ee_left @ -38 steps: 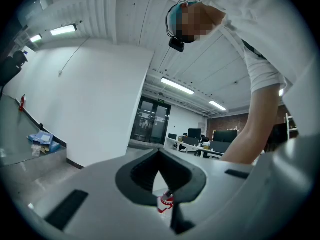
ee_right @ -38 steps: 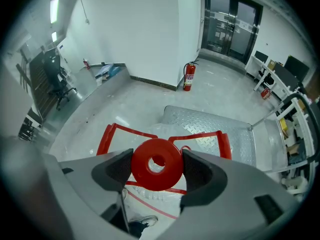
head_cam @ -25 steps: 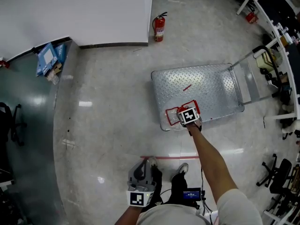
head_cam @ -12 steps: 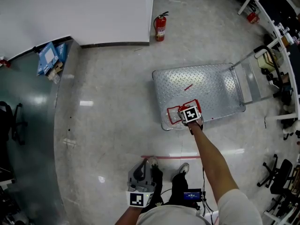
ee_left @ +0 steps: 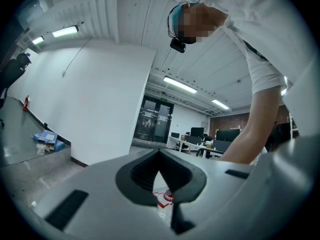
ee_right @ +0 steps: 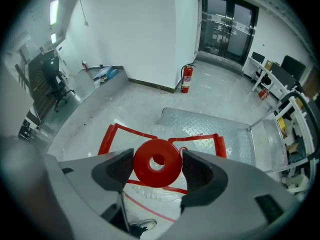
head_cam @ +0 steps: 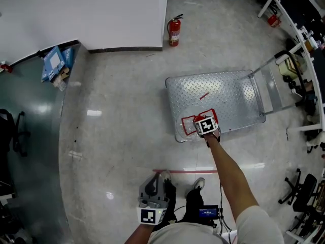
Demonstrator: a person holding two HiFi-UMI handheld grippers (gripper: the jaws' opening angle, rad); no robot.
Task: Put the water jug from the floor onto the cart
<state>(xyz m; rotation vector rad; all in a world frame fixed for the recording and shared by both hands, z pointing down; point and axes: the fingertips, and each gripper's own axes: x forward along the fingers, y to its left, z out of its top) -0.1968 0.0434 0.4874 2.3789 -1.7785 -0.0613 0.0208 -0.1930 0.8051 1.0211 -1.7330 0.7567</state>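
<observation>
The water jug (head_cam: pixel 189 127) is clear plastic with a red carrying frame and a red cap (ee_right: pixel 157 163). In the head view it is over the near left corner of the metal cart (head_cam: pixel 223 93); I cannot tell whether it rests on the deck or hangs just above it. My right gripper (head_cam: pixel 205 126) is straight above the jug, with its jaws shut on either side of the red cap. My left gripper (head_cam: pixel 152 202) hangs low by the person's legs, far from the cart, jaws shut on nothing (ee_left: pixel 160 184).
The cart's push handle (head_cam: pixel 284 60) rises at its far right end. A red fire extinguisher (head_cam: pixel 173 30) stands by the white wall, and blue boxes (head_cam: pixel 53 62) lie at the left. A red tape line (head_cam: pixel 183 171) crosses the floor before the person's shoes. Office chairs (head_cam: pixel 304 187) and shelving crowd the right edge.
</observation>
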